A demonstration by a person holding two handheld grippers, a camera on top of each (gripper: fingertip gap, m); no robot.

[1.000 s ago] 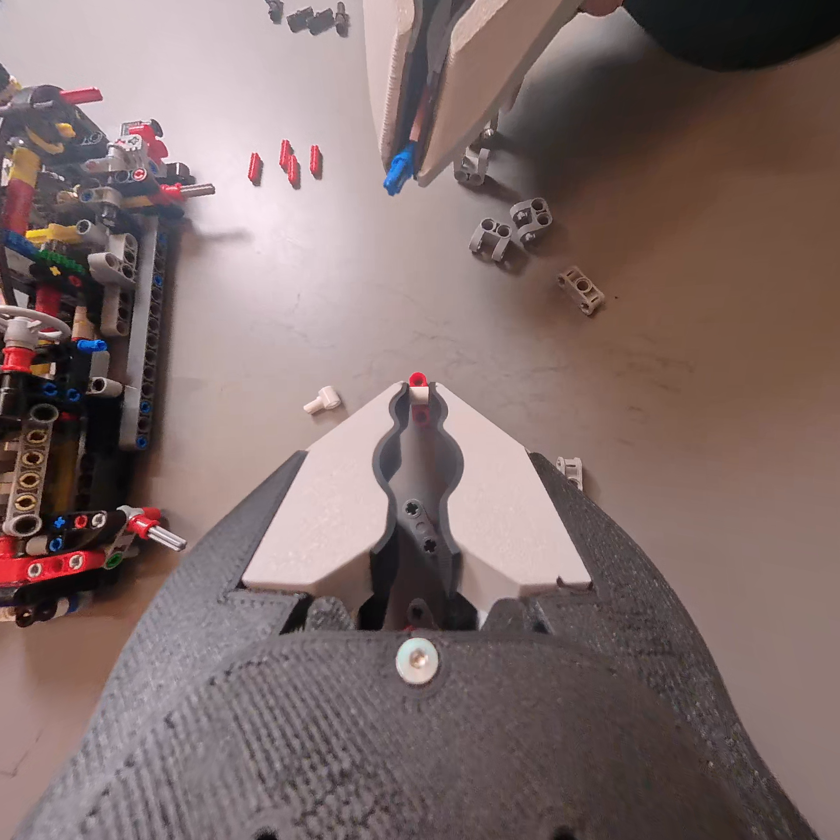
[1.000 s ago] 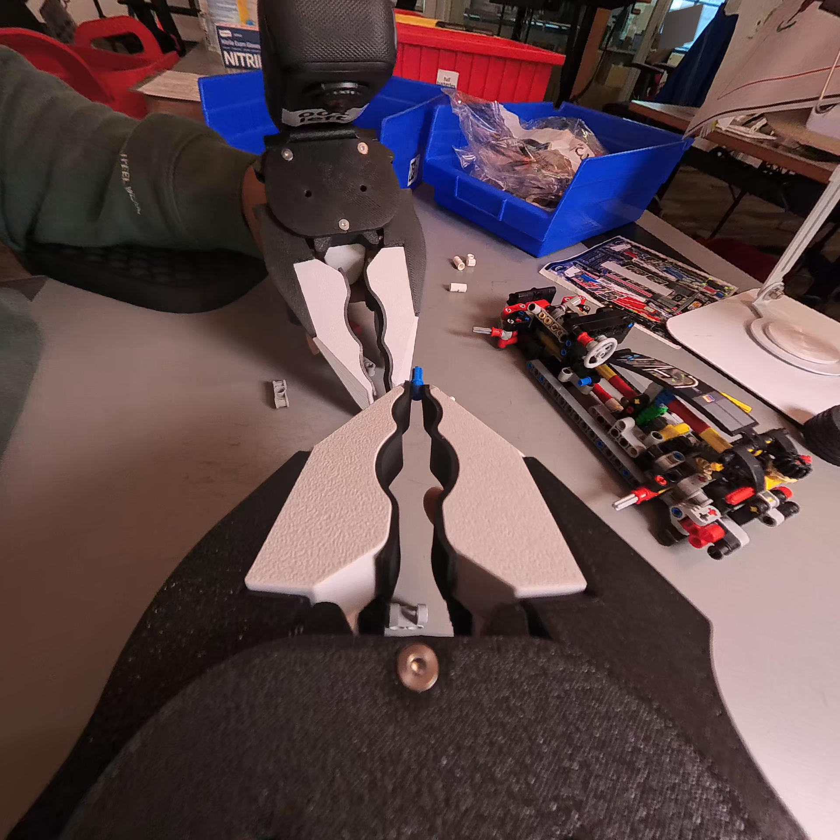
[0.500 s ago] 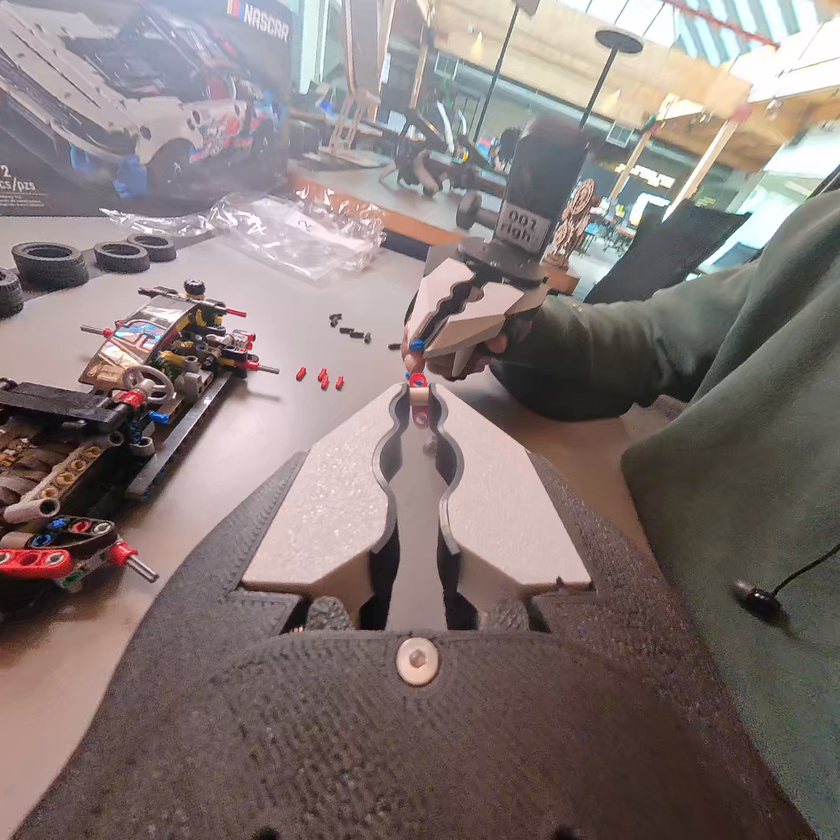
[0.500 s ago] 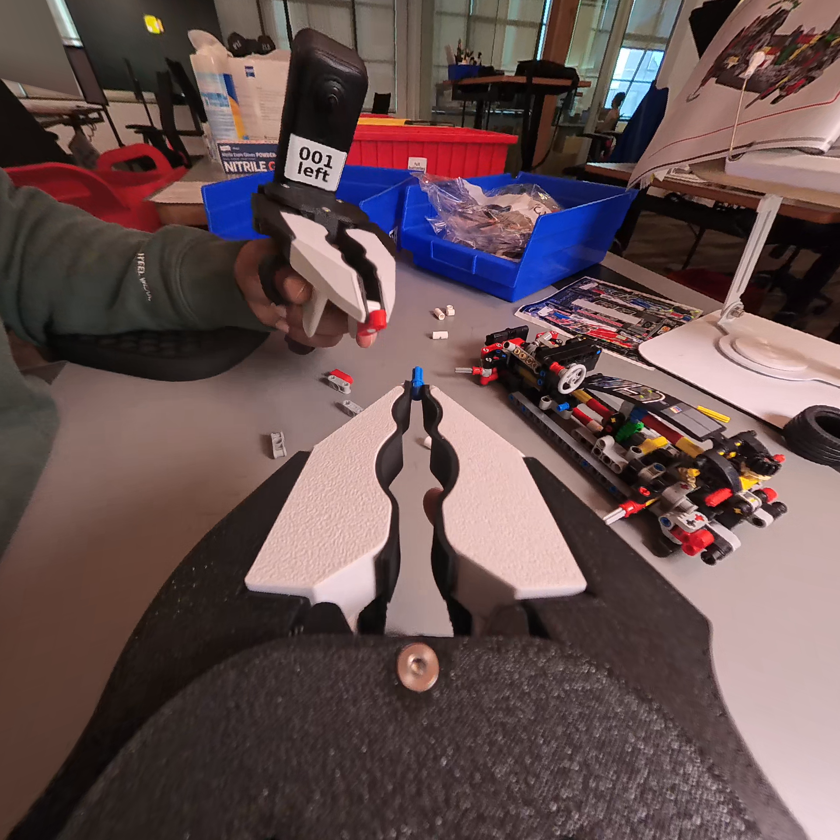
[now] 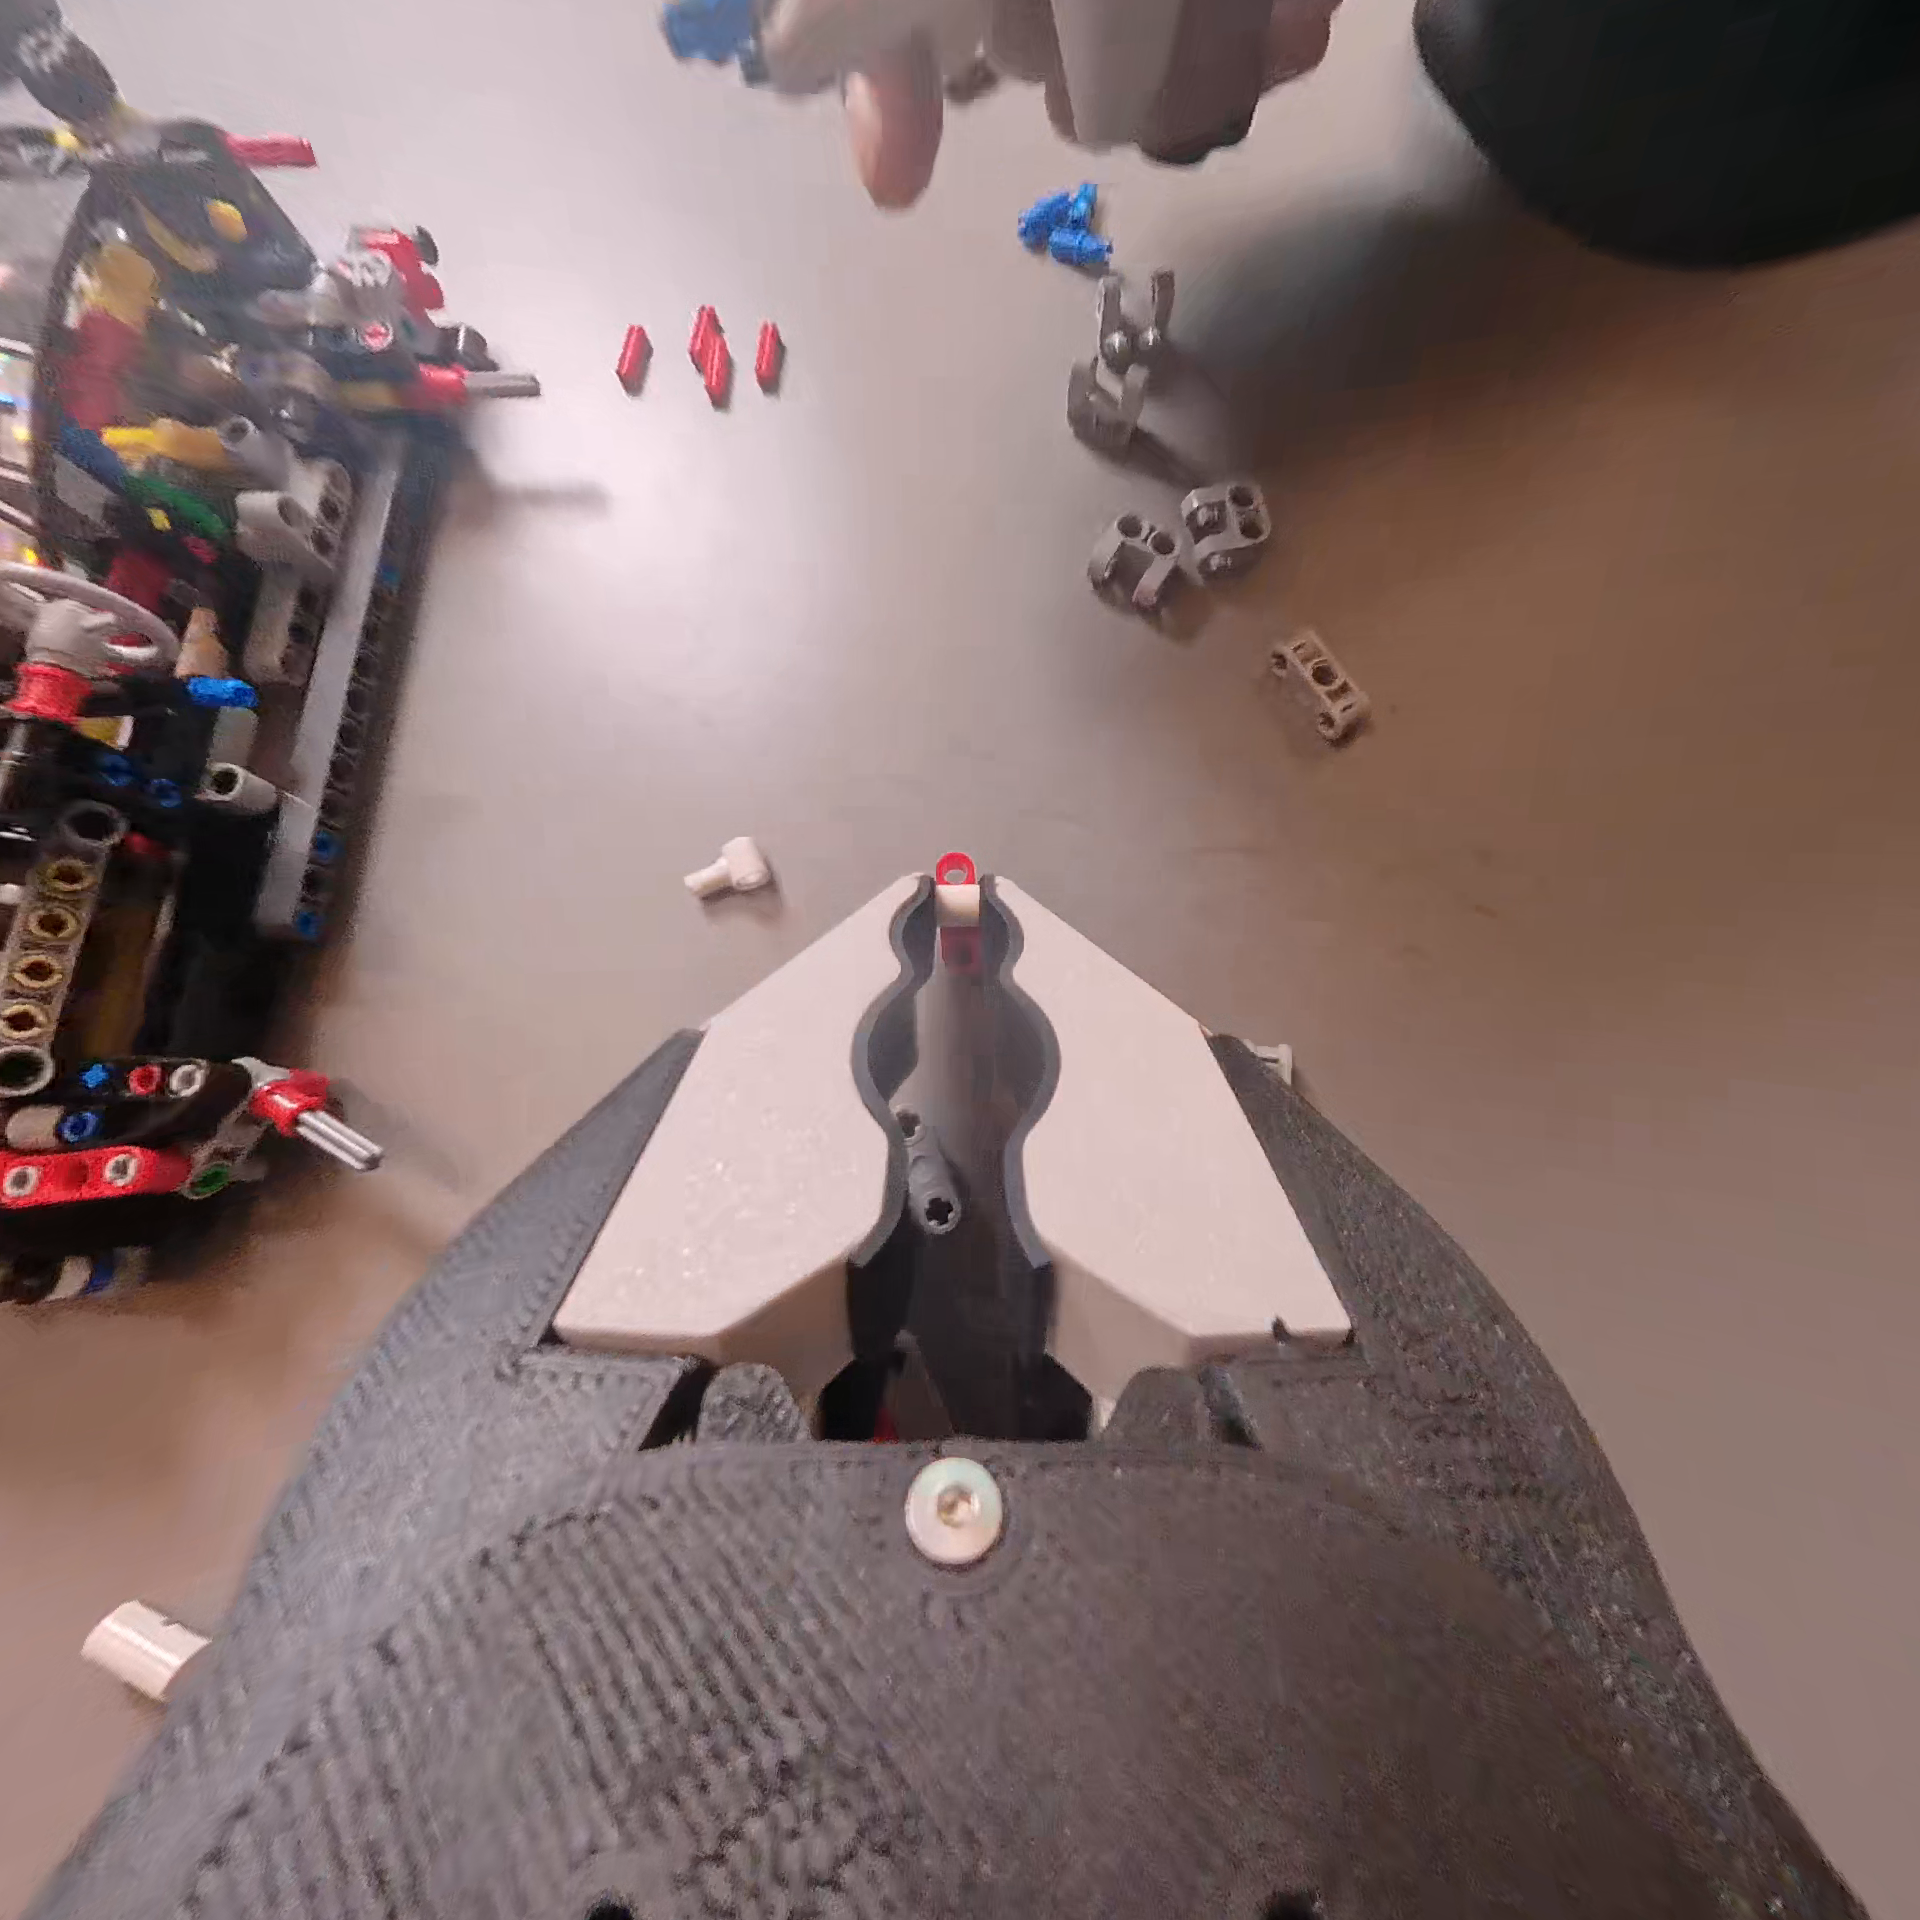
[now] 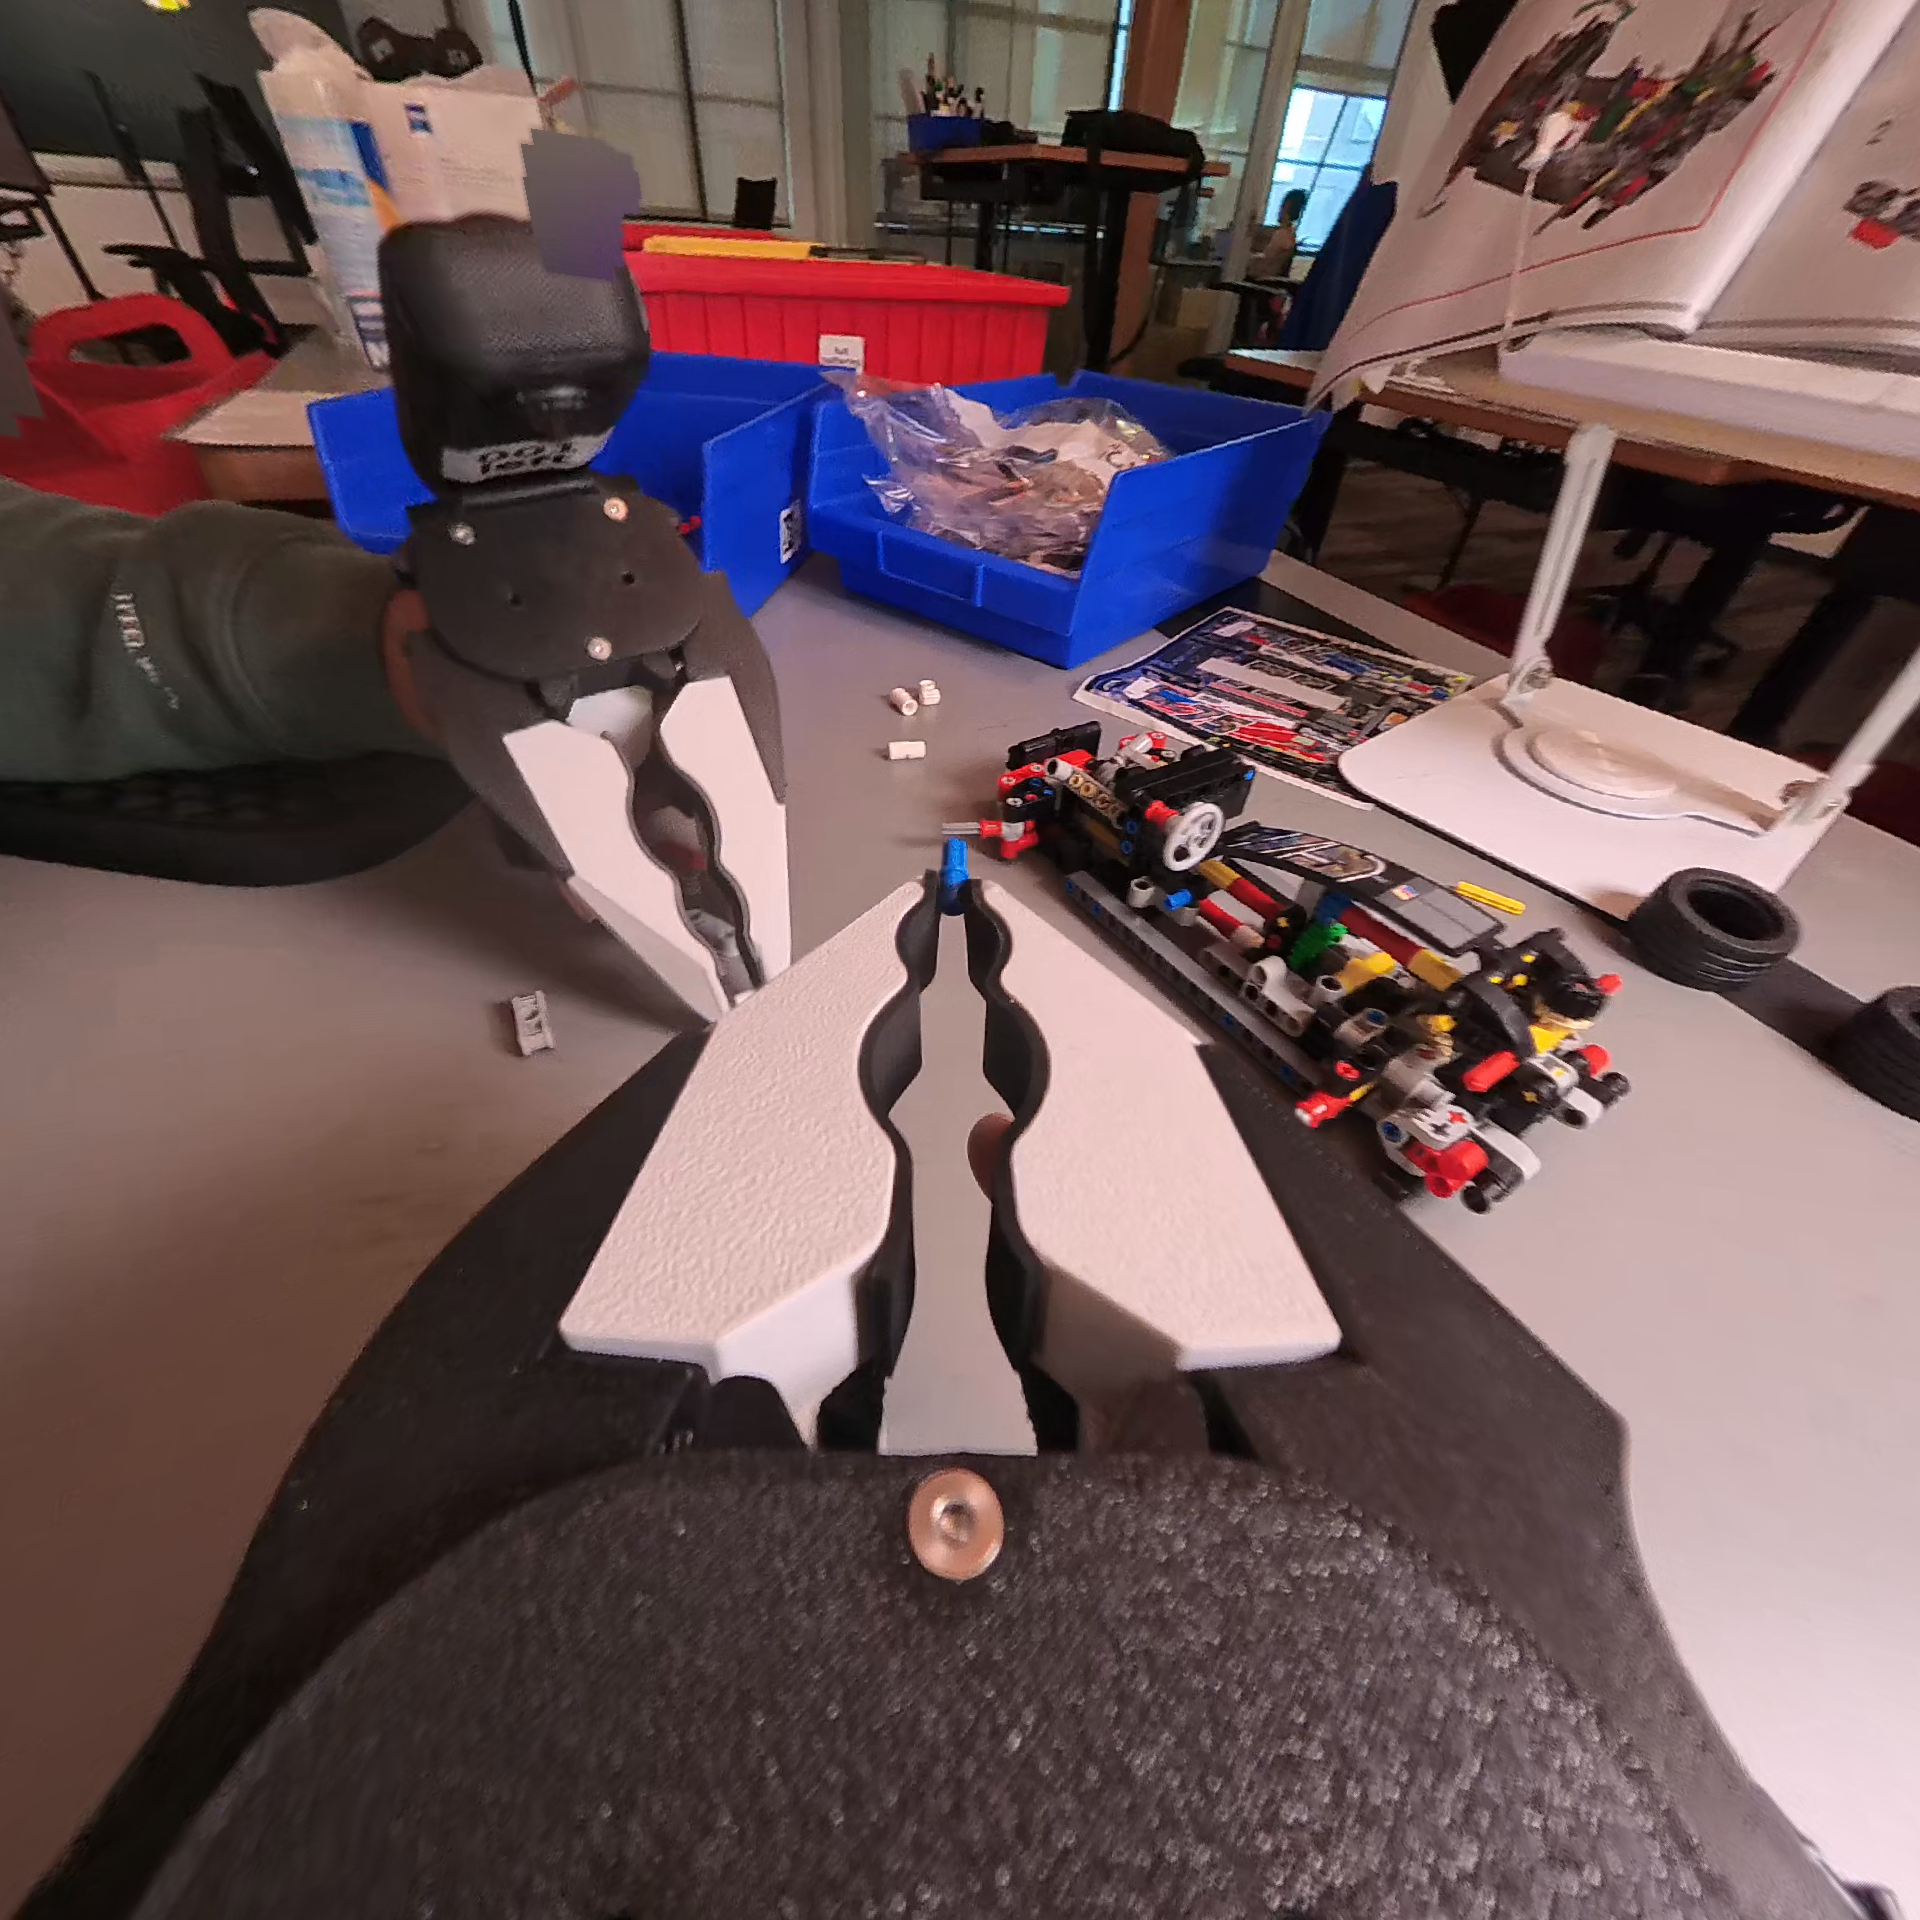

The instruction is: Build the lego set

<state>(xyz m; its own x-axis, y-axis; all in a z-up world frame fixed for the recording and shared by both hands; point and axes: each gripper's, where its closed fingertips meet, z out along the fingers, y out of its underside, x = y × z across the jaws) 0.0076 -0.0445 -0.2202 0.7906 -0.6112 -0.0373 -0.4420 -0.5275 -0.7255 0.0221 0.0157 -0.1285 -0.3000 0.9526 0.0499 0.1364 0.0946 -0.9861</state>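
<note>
Left hand-held gripper (image 5: 956, 891) clamped on red-and-white piece (image 5: 956, 906), right hand-held gripper (image 6: 951, 894) on blue pin (image 6: 952, 864), chassis (image 6: 1299, 956) alongside.

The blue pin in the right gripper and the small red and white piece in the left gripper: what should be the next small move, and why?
Probably bring the two tips together and line the blue pin up with the red and white piece. The right gripper is shut on the pin, the left gripper on the piece, and the two stand apart above the table.
</note>
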